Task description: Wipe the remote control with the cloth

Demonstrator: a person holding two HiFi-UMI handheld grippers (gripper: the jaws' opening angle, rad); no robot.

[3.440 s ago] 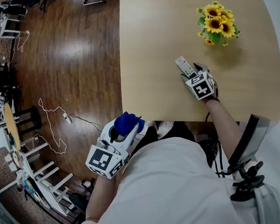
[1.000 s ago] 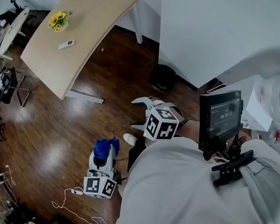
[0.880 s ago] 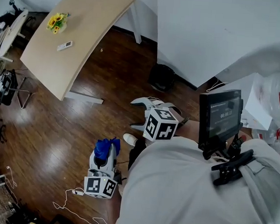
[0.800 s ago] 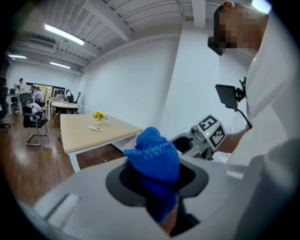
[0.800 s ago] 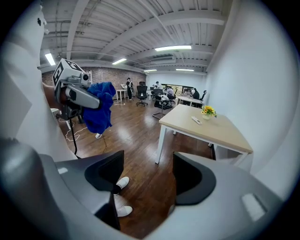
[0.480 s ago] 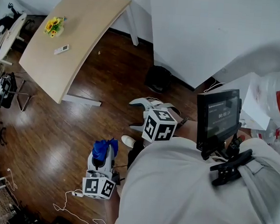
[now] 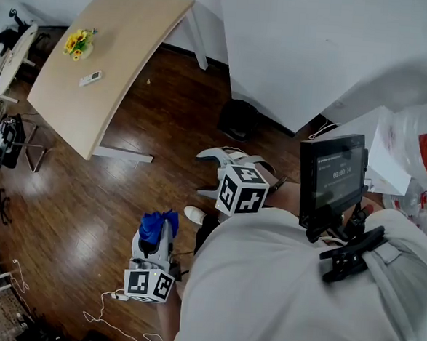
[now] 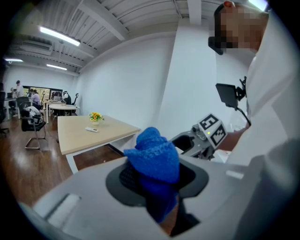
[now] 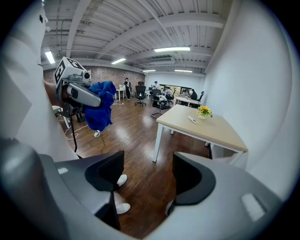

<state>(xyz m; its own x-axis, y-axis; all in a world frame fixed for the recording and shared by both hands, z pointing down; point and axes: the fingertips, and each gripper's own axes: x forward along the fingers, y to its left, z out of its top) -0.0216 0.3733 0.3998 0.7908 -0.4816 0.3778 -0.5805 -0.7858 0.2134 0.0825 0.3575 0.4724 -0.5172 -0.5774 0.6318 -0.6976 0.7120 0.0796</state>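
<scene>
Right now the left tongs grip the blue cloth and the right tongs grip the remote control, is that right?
Not quite. The right tongs are open and empty, as the right gripper view shows; the remote control lies on the table near the sunflowers. The left tongs do grip the blue cloth.

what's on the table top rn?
On the table: a remote control lying flat and a bunch of sunflowers beside it. Nothing else shows; the spot behind the flowers is covered.
</scene>
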